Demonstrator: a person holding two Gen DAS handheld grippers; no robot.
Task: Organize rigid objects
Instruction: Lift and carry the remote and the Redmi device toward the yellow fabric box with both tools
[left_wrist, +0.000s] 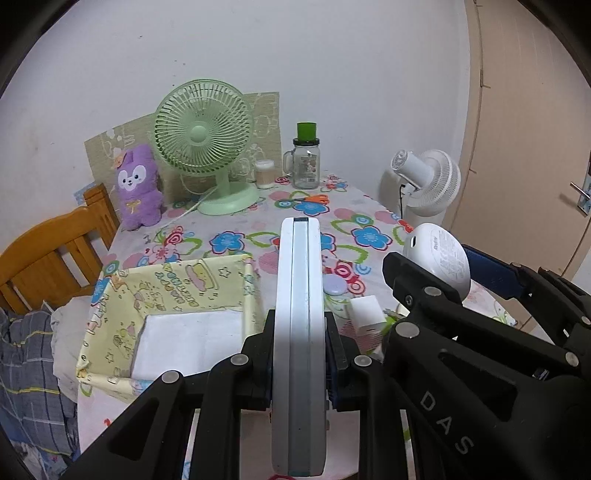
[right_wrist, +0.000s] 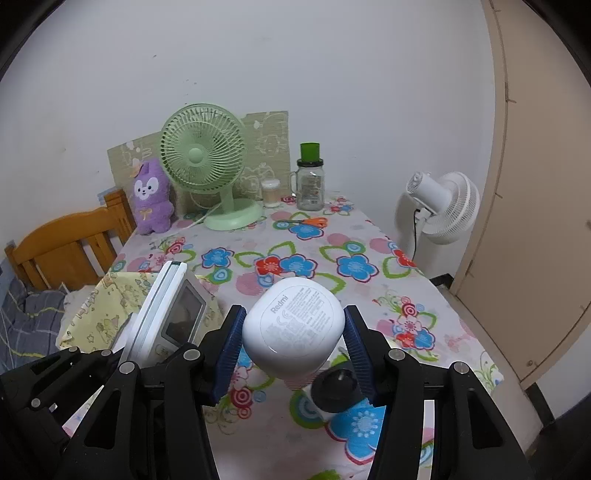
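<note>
At the counter's far edge, a green desk fan (left_wrist: 204, 142) stands between a purple plush toy (left_wrist: 138, 188) and a small lidded tub (left_wrist: 264, 173), with a glass jar (left_wrist: 306, 162) beyond. Orange-handled scissors (left_wrist: 306, 199) lie nearby. A white floor fan (right_wrist: 439, 206) stands before the door (right_wrist: 535, 184); a wooden chair (left_wrist: 48, 258) sits left.

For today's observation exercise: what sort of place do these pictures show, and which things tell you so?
Most likely a room in a home: a table under a flowered tablecloth, a green desk fan and a purple plush toy against the wall, with a wooden chair alongside.
</note>
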